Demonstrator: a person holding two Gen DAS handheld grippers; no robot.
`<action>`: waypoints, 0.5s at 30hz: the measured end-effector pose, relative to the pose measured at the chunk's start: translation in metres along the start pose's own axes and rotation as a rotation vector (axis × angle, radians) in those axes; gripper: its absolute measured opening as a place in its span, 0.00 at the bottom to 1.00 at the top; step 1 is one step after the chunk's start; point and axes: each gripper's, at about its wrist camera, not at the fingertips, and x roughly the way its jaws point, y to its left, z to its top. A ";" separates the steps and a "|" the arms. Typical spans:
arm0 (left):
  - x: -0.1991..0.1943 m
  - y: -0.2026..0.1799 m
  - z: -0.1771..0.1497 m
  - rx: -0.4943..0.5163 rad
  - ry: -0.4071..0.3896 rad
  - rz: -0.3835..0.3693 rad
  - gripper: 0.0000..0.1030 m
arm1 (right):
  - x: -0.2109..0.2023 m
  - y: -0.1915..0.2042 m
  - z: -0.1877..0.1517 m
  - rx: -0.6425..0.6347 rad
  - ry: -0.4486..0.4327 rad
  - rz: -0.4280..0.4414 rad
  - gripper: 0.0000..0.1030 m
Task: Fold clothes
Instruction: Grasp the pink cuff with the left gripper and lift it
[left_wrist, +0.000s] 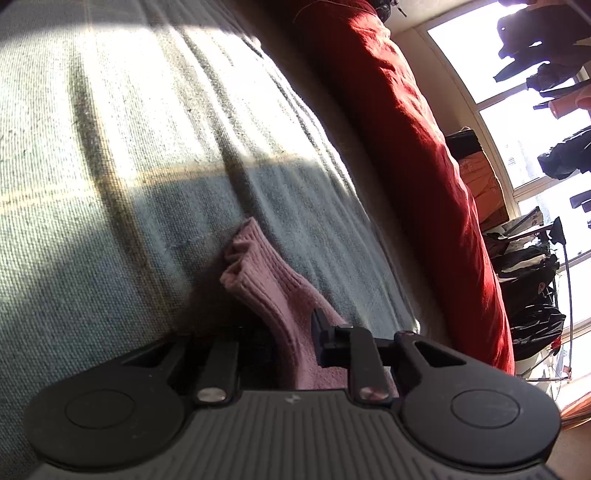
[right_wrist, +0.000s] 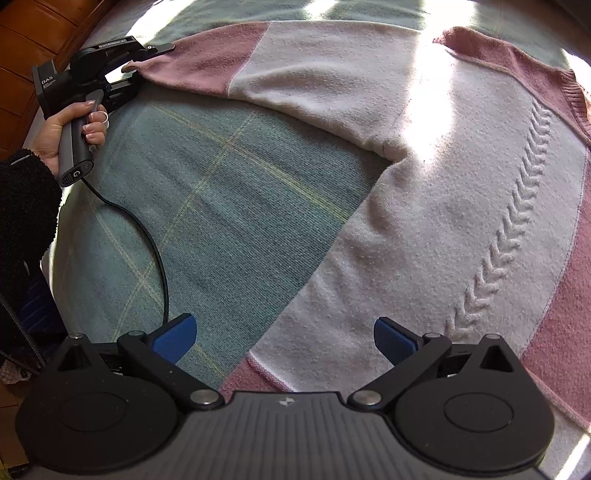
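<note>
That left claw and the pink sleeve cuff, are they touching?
Touching. The left wrist view shows the left claw closed on the pink sleeve cuff; the right wrist view shows the same.

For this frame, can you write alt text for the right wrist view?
A pink and white sweater lies spread on a green plaid blanket. The left gripper pinches its pink sleeve cuff at upper left, while the right gripper hovers open over the hem.
</note>
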 end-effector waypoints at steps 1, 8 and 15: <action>-0.002 0.001 -0.003 0.002 0.000 -0.001 0.17 | -0.001 0.000 0.000 -0.001 -0.002 -0.002 1.00; 0.001 0.001 -0.002 0.011 -0.002 0.032 0.10 | -0.003 -0.003 -0.001 0.021 -0.005 -0.012 1.00; -0.005 -0.015 -0.006 0.064 -0.005 0.095 0.07 | -0.008 0.000 -0.004 0.009 -0.020 -0.008 1.00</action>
